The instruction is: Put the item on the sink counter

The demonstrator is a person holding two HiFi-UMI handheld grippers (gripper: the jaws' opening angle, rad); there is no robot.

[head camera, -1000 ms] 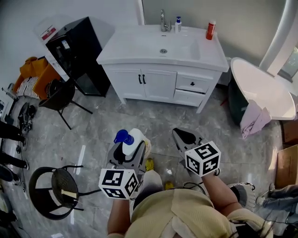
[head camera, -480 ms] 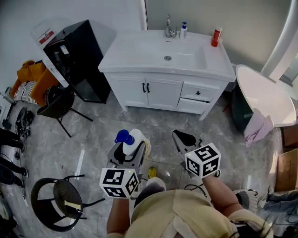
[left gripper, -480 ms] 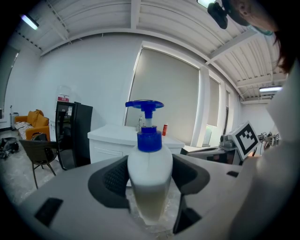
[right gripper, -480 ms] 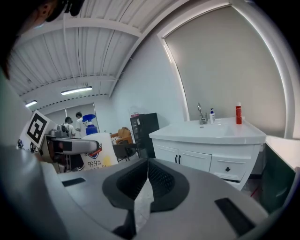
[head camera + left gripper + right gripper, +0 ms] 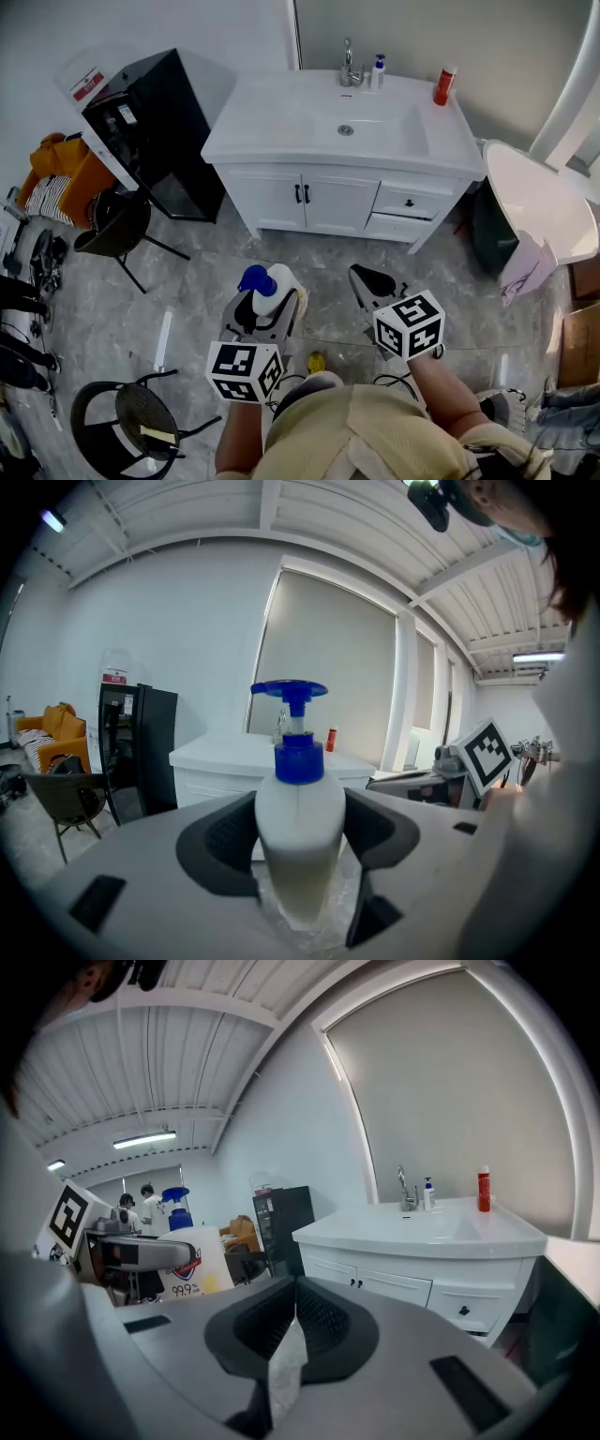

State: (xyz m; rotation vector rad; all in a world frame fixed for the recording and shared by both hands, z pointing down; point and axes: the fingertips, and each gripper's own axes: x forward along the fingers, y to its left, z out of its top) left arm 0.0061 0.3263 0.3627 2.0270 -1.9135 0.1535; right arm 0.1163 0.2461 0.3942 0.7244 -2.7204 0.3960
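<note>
Head view: bottle (image 5: pixel 273 284) inside left tool (image 5: pixel 263 309)

The sink counter (image 5: pixel 267 117) is bare left of the basin (image 5: pixel 361 120), open from the front. A faucet (image 5: pixel 348 67), a small pump bottle (image 5: pixel 378 71) and a red bottle (image 5: pixel 444 85) line its back edge.

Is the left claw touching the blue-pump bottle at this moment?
Touching. The left gripper view shows the left claw shut on the pump bottle, with both dark pads pressed against its white body and no gap.
</note>
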